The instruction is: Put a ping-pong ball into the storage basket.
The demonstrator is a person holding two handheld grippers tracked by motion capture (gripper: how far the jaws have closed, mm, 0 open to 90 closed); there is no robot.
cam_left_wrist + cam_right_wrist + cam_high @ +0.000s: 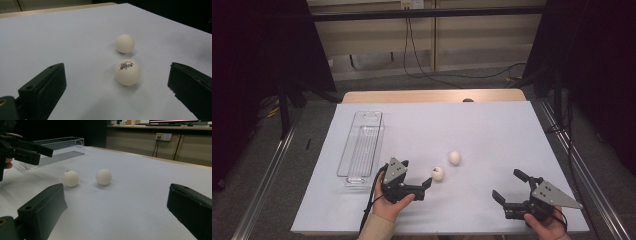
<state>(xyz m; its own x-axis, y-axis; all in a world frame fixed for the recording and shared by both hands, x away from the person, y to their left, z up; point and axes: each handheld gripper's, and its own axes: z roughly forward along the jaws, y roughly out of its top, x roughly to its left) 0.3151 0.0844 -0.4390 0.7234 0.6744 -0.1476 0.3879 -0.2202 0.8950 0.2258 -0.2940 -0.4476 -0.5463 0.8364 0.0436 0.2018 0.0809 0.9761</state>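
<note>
Two white table-tennis balls lie on the white sheet. The nearer ball (pixel 438 173) (pixel 127 72) (pixel 70 178) carries small print. The plain ball (pixel 455 157) (pixel 125 43) (pixel 103 176) sits just beyond it. My left gripper (pixel 418 174) (pixel 117 90) (pixel 42 154) is open and points at the printed ball, which lies just ahead of its jaws and touches neither. My right gripper (pixel 509 186) (pixel 115 207) is open and empty at the front right, aimed across the sheet toward both balls.
A clear, empty plastic tray (pixel 362 145) (pixel 57 148) lies lengthwise at the left of the sheet. The white sheet (pixel 492 130) covers a wooden table. Cables trail on the floor beyond the far edge, and metal rails run along both sides.
</note>
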